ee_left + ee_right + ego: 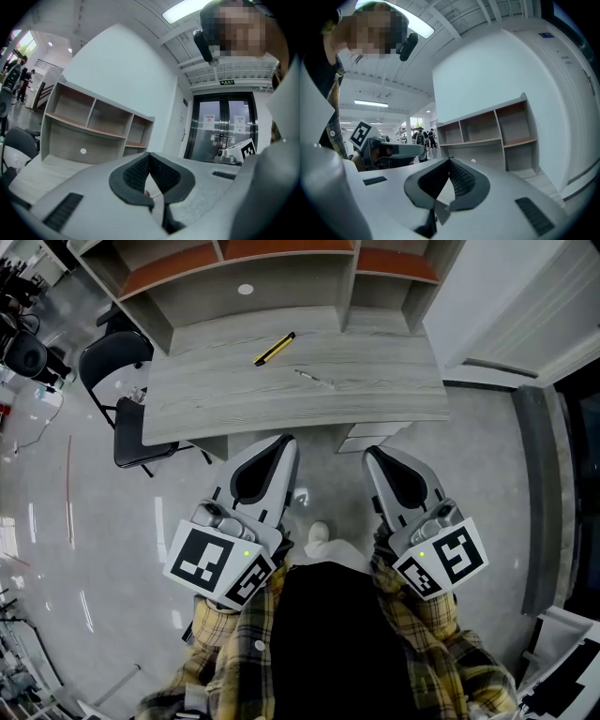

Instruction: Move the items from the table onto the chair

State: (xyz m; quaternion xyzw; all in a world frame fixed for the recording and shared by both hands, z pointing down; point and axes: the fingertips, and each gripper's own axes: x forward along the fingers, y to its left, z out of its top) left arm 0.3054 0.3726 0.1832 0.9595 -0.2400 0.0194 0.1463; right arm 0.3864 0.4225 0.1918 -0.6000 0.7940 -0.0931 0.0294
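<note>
Approach step is judged in hand; nothing is taken. The left gripper (282, 442) and right gripper (372, 455) are held closed and empty before the grey wood-grain counter's (375, 352) near edge. The yellow-and-black stick-shaped tool (274, 349) lies towards the far edge. Reaching and opening are required next.

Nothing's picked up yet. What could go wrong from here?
1. The left gripper and right gripper are both shut and empty; reaching in like that would likely shove the yellow tool rather than grasp it.
2. The thin item lies flat on the table, so the jaws may slip off or skid it.
3. The chair stands off the table's left end, so a right-gripper carry could cross the left gripper.
</note>
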